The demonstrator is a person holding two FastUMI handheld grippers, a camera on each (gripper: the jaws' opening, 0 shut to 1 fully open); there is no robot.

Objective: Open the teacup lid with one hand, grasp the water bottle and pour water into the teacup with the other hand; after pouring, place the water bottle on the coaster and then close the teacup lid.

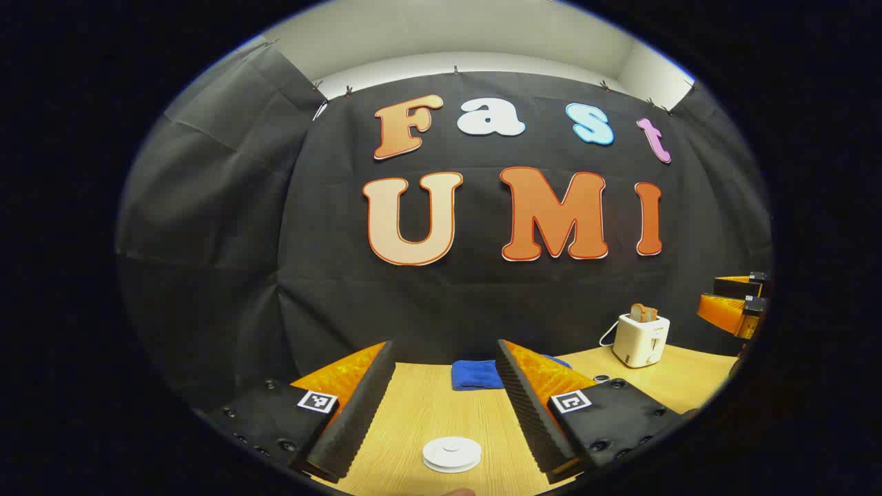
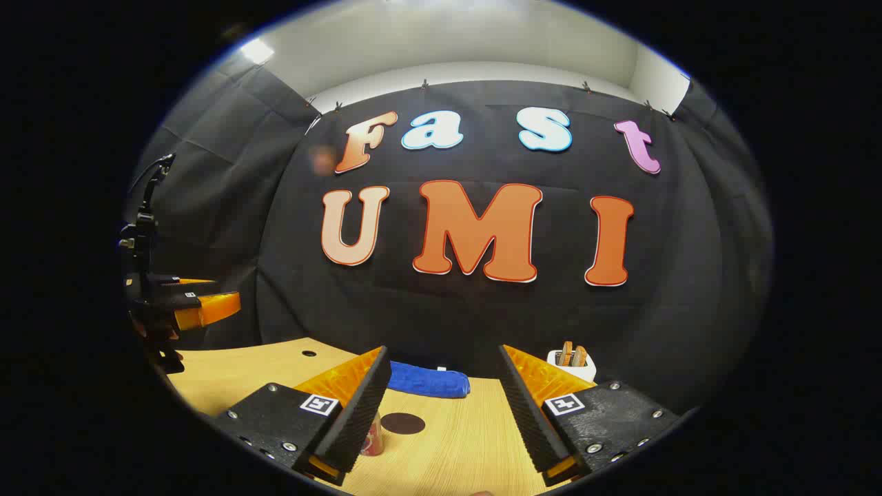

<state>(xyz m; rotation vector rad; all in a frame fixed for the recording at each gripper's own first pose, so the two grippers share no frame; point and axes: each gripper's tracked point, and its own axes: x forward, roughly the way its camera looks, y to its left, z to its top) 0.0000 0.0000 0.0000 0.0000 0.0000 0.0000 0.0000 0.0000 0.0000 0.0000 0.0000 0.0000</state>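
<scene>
White teacup lid (image 1: 451, 453) sits low between the left gripper (image 1: 446, 386) fingers, which stand wide apart and touch nothing; by my read the task is barely begun (lid on, no water poured). Over on the right gripper view, the right gripper (image 2: 441, 393) is spread wide too, empty; a reddish bottle (image 2: 373, 439) peeks out beside its left finger, near a dark round coaster (image 2: 403, 423) on the wooden surface (image 2: 455, 448). Both views catch the blue cloth (image 2: 427, 381) and white toaster (image 1: 641, 339); the lid shows left, the coaster and bottle right.
</scene>
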